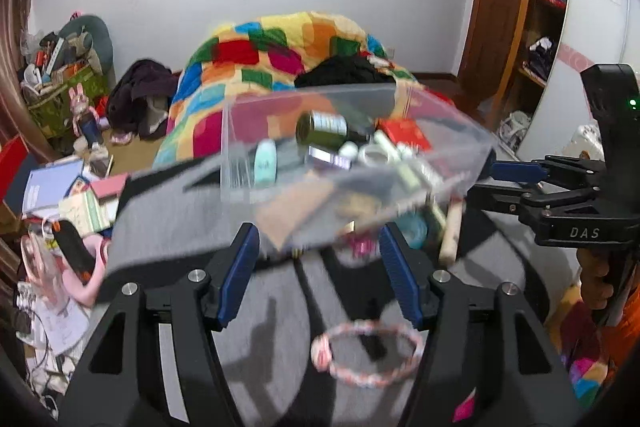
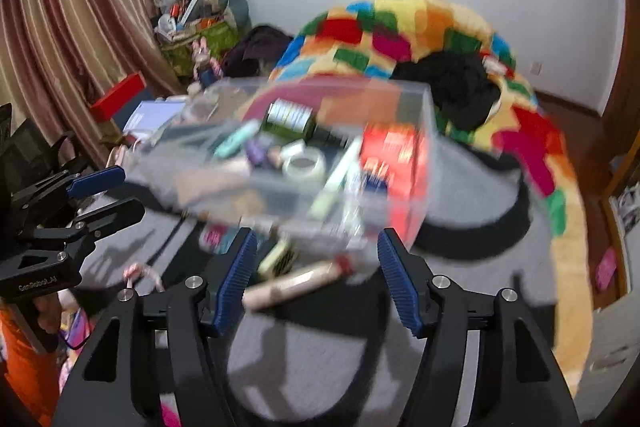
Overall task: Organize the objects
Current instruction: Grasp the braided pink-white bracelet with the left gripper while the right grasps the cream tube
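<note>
Left wrist view looks along the left gripper (image 1: 320, 263), whose blue-padded fingers (image 1: 240, 267) stand wide apart with nothing between them, above a grey blanket (image 1: 168, 211) spread over the bed. Just ahead sits a clear plastic bin (image 1: 452, 131), blurred by motion and seemingly tilted, with its near edge low toward the fingertips. Inside it lie a dark green bottle (image 1: 324, 127) on its side, a small pale teal bottle (image 1: 266, 163), a roll of clear tape (image 1: 376, 155) and a red box (image 1: 406, 135) toward the right wall. A pink-and-white beaded bracelet (image 1: 332, 367) lies on the blanket close beneath the camera, between the gripper's arms. The right gripper (image 1: 516, 183) reaches in from the right edge, its blue pad just beside the bin's right corner, the jaws parted; whether it touches the bin cannot be told. From the right wrist view, the same bin (image 2: 430, 115) fills the middle, the red box (image 2: 394, 163) against its right side, the tape roll (image 2: 304, 163) and green bottle (image 2: 290, 119) toward the centre. A cream-coloured tube (image 2: 296, 283) lies on the blanket just in front of the bin, between the right gripper's (image 2: 318, 263) widely spread fingers. The left gripper (image 2: 108, 195) shows at the left edge, also parted. Behind the bin a patchwork blanket (image 2: 400, 27) in bright squares is heaped up.
</note>
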{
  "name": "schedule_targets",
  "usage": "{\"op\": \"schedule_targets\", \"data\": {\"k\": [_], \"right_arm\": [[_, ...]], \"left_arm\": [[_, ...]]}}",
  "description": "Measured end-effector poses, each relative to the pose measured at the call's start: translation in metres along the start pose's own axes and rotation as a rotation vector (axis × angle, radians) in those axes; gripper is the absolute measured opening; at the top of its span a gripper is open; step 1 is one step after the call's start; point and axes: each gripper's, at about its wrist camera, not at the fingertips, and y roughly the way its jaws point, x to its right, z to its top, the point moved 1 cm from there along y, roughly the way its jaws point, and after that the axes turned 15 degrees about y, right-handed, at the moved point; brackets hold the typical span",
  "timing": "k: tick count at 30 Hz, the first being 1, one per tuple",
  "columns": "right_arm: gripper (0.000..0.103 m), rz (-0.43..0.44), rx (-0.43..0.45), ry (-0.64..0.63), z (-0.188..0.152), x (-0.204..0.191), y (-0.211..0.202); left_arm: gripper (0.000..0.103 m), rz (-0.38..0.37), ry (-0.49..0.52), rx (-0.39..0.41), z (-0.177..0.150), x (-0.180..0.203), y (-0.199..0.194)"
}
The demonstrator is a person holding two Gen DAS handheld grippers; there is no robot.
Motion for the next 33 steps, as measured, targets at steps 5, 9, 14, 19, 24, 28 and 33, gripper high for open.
{"op": "schedule_targets", "data": {"k": [5,9,14,19,24,28,33], "right_arm": [[0.061,-0.001,-0.087,0.023,-0.012,-0.004,0.026],[0.064,-0.019,-0.114,0.020,-0.017,-0.002,0.036],[0.061,-0.050,-0.094,0.029,-0.020,0.014,0.025],[0.042,-0.097,-0.083,0.040,-0.029,0.038,0.010],[0.037,-0.103,-0.075,0.079,-0.028,0.052,0.002],[0.040,-0.104,-0.072,0.105,-0.023,0.055,0.001],[0.058,-0.141,-0.040,0.163,-0.011,0.062,0.009]], "left_arm": [[0.062,-0.027,-0.019,-0.072,-0.027,0.003,0.011],[0.062,-0.053,-0.021,-0.092,-0.041,0.007,0.013],[0.062,-0.078,-0.023,-0.097,-0.052,0.011,0.014],[0.049,-0.066,-0.029,-0.075,-0.059,0.012,0.007],[0.028,-0.037,-0.026,-0.062,-0.059,0.016,0.007],[0.014,-0.029,-0.001,-0.059,-0.056,0.021,0.008],[0.011,-0.020,0.034,-0.049,-0.052,0.031,0.008]]}}
